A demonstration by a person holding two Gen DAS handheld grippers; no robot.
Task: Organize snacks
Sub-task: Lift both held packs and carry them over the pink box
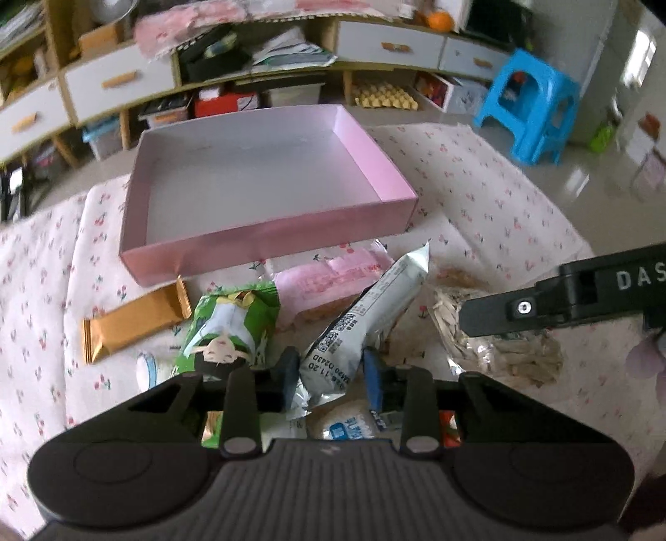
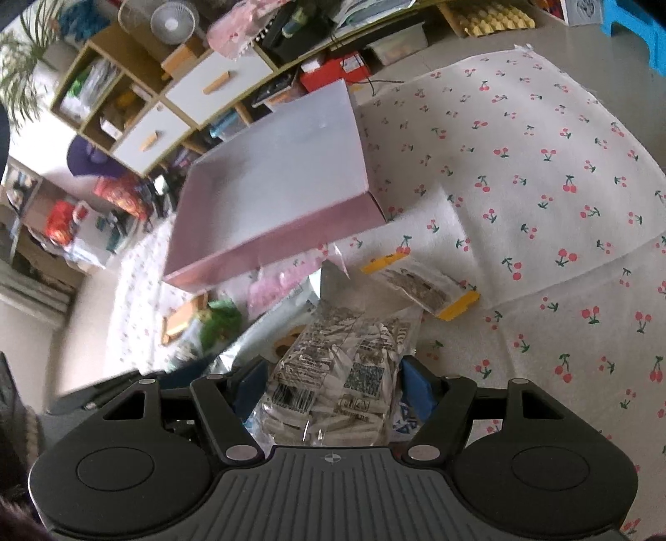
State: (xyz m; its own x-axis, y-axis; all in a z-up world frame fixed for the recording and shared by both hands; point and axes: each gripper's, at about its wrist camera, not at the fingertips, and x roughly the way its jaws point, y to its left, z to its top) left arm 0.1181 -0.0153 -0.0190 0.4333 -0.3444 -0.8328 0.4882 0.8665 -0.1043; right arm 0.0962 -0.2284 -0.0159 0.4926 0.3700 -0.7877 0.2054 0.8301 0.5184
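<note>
Cherry-print cloth [image 2: 541, 174], pink cardboard tray [image 1: 266, 245], foil pkt [image 1: 366, 316]

**Lived-in home room, not a lab**

Cherry-print cloth [image 2: 541, 166] spread over the work surface. Behind it a low wood shelf unit [image 1: 125, 83] with white drawers and open cubbies stuffed with boxes, papers, bags. Blue plastic stool [image 1: 528, 104] on a glossy tile floor [image 1: 582, 166]. Small fan [image 2: 172, 21] and a plant [image 2: 25, 54] on top of the shelves, an orange [image 1: 439, 18] too. Yellow egg tray [image 1: 385, 95] and shoe boxes tucked underneath. Household clutter throughout, daylight glare on the floor.
</note>
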